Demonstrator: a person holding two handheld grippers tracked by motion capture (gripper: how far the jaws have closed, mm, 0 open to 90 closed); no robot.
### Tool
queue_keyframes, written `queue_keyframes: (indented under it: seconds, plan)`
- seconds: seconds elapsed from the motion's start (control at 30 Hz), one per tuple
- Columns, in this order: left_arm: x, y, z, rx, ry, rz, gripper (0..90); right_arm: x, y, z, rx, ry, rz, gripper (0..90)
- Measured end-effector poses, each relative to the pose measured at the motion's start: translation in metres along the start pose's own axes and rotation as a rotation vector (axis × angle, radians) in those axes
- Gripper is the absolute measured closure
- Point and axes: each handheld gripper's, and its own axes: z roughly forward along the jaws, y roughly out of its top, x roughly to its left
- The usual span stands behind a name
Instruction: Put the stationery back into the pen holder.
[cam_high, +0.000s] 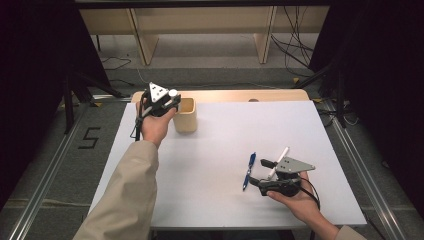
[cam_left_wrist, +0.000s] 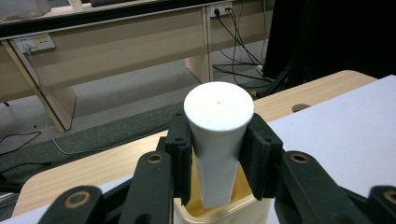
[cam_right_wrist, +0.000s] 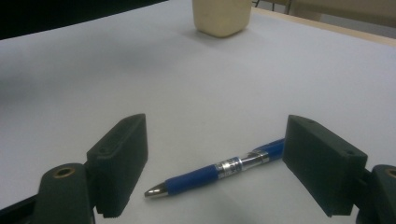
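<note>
My left gripper (cam_high: 165, 100) (cam_left_wrist: 218, 161) is shut on a white cylinder (cam_left_wrist: 218, 116) with a flat round top (cam_high: 173, 93). It holds the cylinder upright, the lower end dipping into a beige cup (cam_high: 185, 116) (cam_left_wrist: 219, 215) at the far left of the table. Near the front right, my right gripper (cam_high: 258, 172) (cam_right_wrist: 219, 156) stands open just above the table. A blue pen (cam_high: 248, 171) (cam_right_wrist: 219, 170) lies flat on the white surface between its jaws, untouched. A white pen (cam_high: 280, 159) lies partly under that gripper's grey plate. The cup (cam_right_wrist: 222, 16) also appears far off in the right gripper view.
A white board (cam_high: 225, 130) covers the table, with a wooden edge (cam_high: 240, 95) showing at the back. Beyond it stand light wooden benches (cam_high: 200, 25), and cables (cam_high: 295, 45) trail on the floor. Dark stands flank both sides.
</note>
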Motion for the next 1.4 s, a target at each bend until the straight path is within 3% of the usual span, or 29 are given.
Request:
queue_keyframes:
  seconds: [0.2, 0.53, 0.57, 1.4]
  plan:
    - [0.001, -0.002, 0.006, 0.004, 0.010, -0.014, 66.7, 0.000, 0.000, 0.000, 0.003, 0.000, -0.001, 23.0]
    - [0.001, -0.003, 0.010, 0.021, 0.020, 0.006, 66.7, 0.001, 0.000, 0.000, 0.011, -0.004, 0.014, 22.7]
    - [0.001, -0.003, 0.010, 0.020, 0.021, 0.005, 66.7, 0.000, 0.000, 0.001, 0.003, -0.001, -0.002, 22.7]
    - [-0.001, -0.013, 0.021, 0.054, 0.034, 0.016, 66.5, 0.000, 0.000, 0.001, 0.000, 0.007, -0.013, 22.2]
